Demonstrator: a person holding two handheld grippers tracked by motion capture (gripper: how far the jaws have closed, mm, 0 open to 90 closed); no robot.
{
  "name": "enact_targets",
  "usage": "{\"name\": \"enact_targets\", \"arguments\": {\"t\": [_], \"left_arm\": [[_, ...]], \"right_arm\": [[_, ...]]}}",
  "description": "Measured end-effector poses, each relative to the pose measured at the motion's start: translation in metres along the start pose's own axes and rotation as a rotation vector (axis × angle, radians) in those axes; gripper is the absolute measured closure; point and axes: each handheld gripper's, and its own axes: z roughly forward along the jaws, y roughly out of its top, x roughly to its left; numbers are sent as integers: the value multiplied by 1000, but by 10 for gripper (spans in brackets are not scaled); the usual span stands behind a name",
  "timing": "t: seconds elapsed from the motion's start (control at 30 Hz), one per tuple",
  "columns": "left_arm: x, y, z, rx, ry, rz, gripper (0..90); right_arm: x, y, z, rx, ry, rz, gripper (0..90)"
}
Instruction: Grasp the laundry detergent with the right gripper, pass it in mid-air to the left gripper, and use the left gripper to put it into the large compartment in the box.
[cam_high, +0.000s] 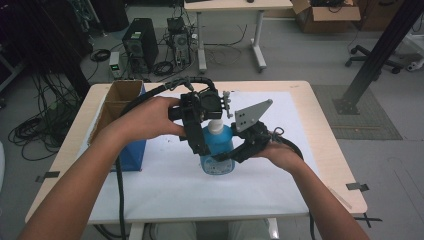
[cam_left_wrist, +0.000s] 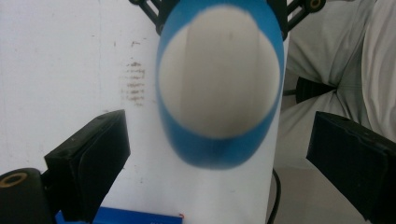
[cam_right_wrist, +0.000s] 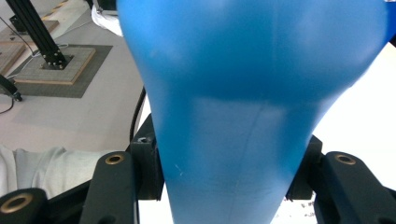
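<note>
1. Standing upright near the bench (cam_high: 320, 150) centre: blue bottle (cam_high: 217, 152), white cap (cam_high: 216, 126) on top.
2. Clamped on the bottle's narrow waist from 3 o'clock: right gripper (cam_high: 235, 152), fingers (cam_right_wrist: 149, 172) pressed against both sides.
3. Poised directly above the cap: left gripper (cam_high: 202, 120), fingers (cam_left_wrist: 93, 158) spread wide, touching nothing.
4. Sat at 9 o'clock of the bottle: open cardboard box (cam_high: 120, 107).

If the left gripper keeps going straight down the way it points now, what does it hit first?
Probably the white cap of the blue bottle, which sits directly ahead between the open jaws of the left gripper; depth is unclear.
</note>
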Motion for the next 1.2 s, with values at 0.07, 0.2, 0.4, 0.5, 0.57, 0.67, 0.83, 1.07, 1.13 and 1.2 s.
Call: {"name": "enact_targets", "arguments": {"t": [0.07, 0.2, 0.4, 0.5, 0.57, 0.67, 0.83, 1.07, 1.13, 1.2], "left_arm": [[0, 1, 0, 1, -2, 3, 62], [-1, 4, 2, -1, -2, 8, 62], [0, 6, 5, -8, -3, 5, 65], [0, 6, 5, -11, -1, 8, 75], [0, 7, 6, -8, -1, 9, 79], [0, 7, 8, -3, -3, 12, 86], [0, 8, 10, -2, -11, 23, 140], [0, 8, 11, 5, -21, 25, 219], [0, 8, 11, 4, -20, 27, 223], [0, 8, 11, 4, -19, 21, 224]], "right_arm": [[0, 2, 2, 0, 5, -2, 445], [0, 4, 5, -1, 10, -6, 445], [0, 8, 7, -2, 13, -13, 444], [0, 9, 7, -3, 15, -13, 445], [0, 9, 7, -2, 14, -15, 445], [0, 10, 7, -4, 15, -14, 444], [1, 10, 6, -6, 14, -13, 444], [1, 10, 6, -6, 12, -16, 444], [1, 10, 6, -8, 11, -16, 445], [1, 10, 6, -6, 10, -16, 444]]}}
